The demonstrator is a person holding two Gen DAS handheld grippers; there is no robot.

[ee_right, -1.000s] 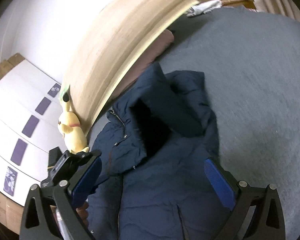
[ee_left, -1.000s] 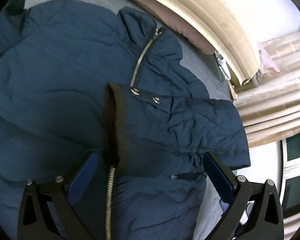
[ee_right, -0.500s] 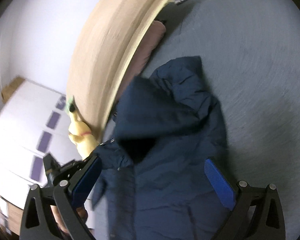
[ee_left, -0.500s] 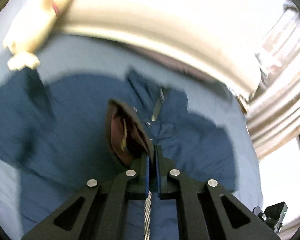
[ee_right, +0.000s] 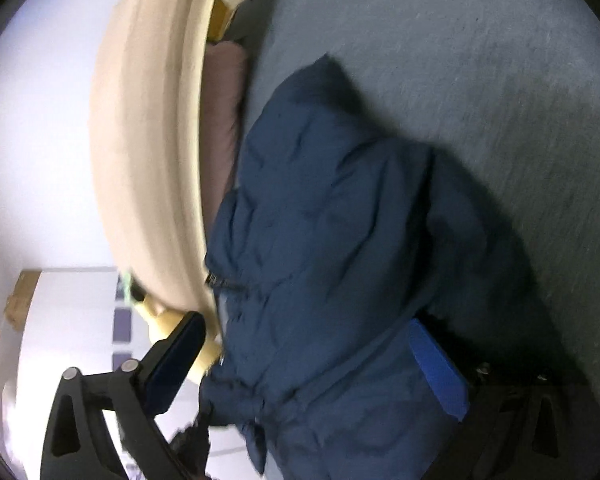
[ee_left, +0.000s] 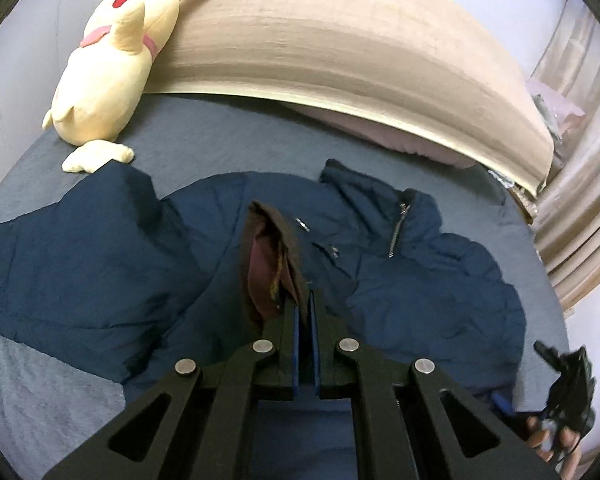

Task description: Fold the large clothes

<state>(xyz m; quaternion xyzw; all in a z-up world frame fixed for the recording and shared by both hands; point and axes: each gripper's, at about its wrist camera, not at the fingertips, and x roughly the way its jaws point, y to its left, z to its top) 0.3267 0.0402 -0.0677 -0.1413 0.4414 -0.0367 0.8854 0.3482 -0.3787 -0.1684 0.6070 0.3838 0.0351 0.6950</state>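
A dark blue padded jacket (ee_left: pixel 100 260) lies spread on the bed, collar and zipper toward the headboard. My left gripper (ee_left: pixel 304 296) is shut on the jacket's front edge, where the brown-and-maroon lining (ee_left: pixel 268 268) stands pulled up off the bed. In the right wrist view a bulky fold of the jacket (ee_right: pixel 340 200) fills the space between the fingers of my right gripper (ee_right: pixel 306 322). Its jaws are closing but stand wide; the left pad (ee_right: pixel 176 356) is clear of the fabric and the right pad (ee_right: pixel 436 368) sits at the cloth's edge.
A yellow plush toy (ee_left: pixel 112 60) leans on the beige headboard (ee_left: pixel 340 40), with a pink pillow (ee_left: pixel 400 136) under its edge. Grey-blue sheet (ee_left: pixel 40 380) surrounds the jacket. Curtains (ee_left: pixel 580 200) hang at the right. A hand (ee_left: pixel 548 440) shows at the lower right.
My left gripper closed on the jacket's front edge and lifted it, tipping up toward the headboard. My right gripper rolled and sank, so the jacket now lies between its fingers.
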